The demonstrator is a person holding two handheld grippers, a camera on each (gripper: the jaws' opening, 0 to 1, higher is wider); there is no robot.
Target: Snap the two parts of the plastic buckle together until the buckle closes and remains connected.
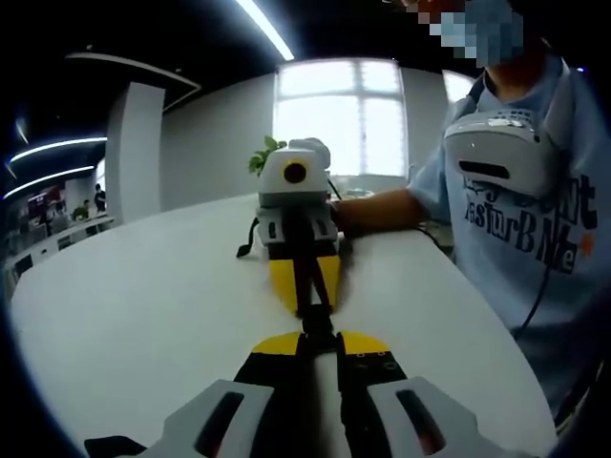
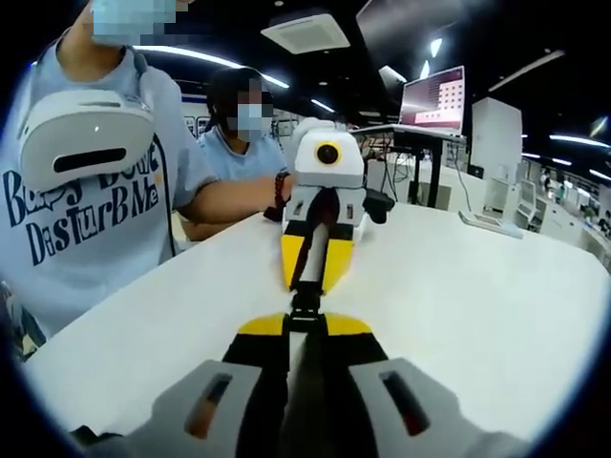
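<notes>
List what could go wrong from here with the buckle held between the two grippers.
1. The buckle is small and dark, pinched between the left gripper and the right gripper facing each other; whether it has latched cannot be told, so releasing now may let it separate.
2. It hangs above the white table; a slip drops it.

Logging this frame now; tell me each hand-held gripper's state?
Left hand-held gripper: shut on the buckle.
Right hand-held gripper: shut on the buckle's other end.
</notes>
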